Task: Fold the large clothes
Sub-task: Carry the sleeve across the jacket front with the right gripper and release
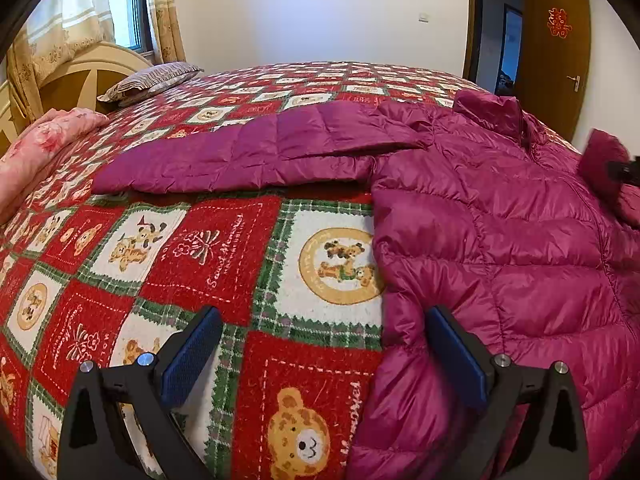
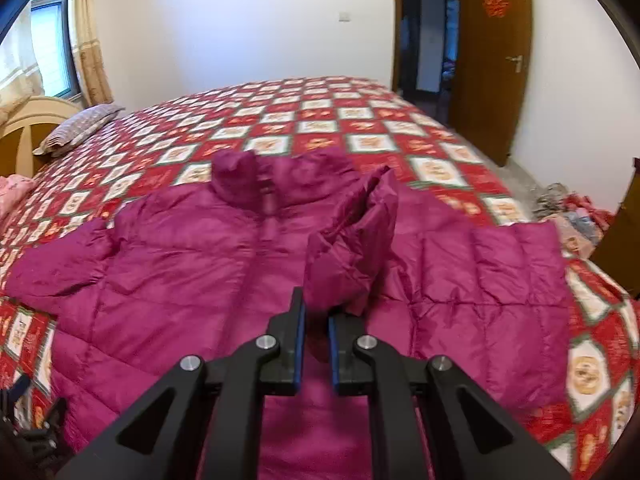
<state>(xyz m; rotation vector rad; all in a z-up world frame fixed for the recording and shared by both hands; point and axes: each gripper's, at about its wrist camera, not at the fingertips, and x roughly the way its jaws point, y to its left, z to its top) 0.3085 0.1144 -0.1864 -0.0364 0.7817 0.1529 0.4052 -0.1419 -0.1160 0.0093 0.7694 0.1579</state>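
A magenta puffer jacket [image 1: 520, 248] lies spread front-up on the bed, its collar [image 2: 276, 176] toward the far side. One sleeve [image 1: 256, 152] stretches out flat to the left. My left gripper [image 1: 322, 314] is open and low over the bedspread; the jacket's side edge lies between its fingers and the pads are not pressing it. My right gripper [image 2: 318, 308] is shut on the end of the other sleeve [image 2: 352, 240], holding it up over the jacket's chest. The left wrist view shows that sleeve end [image 1: 600, 160] raised at the far right edge.
The red, white and green checked bedspread [image 1: 224, 248] covers the whole bed. A striped pillow [image 1: 152, 80] and a pink folded quilt [image 1: 44, 140] lie by the headboard [image 1: 80, 76]. Beyond the bed an open brown door [image 2: 492, 60] stands, with a heap of clothes [image 2: 568, 208] on the floor.
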